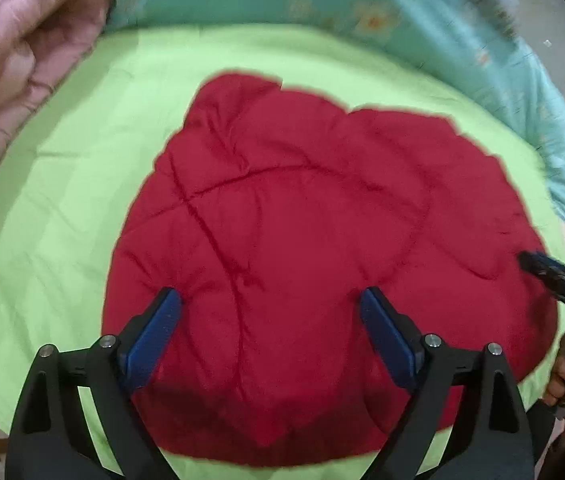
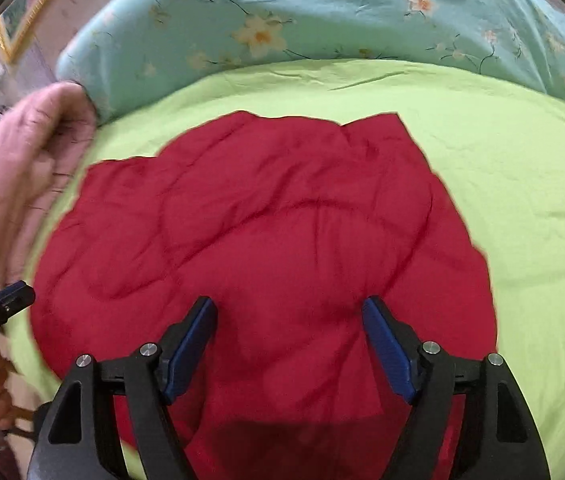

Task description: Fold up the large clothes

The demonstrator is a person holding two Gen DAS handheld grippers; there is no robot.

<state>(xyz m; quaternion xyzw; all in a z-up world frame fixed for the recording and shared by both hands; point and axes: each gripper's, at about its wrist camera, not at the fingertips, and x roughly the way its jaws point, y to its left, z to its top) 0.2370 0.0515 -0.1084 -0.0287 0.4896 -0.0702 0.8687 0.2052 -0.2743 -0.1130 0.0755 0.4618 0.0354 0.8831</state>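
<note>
Cloth [image 1: 302,240] is lying on the green sheet [image 1: 62,200] of the bed, red and puffy, partly folded into a thick pile. The left claw [image 1: 270,300] is hanging over it, wide open and holding nothing. The right claw [image 2: 288,308] is hanging over it too, also wide open and empty. A pink blanket [image 1: 14,60] is sitting near the left side. If a claw is pinching only the top layer, the pile could be coming apart. Puffy cloth may be slipping out.
</note>
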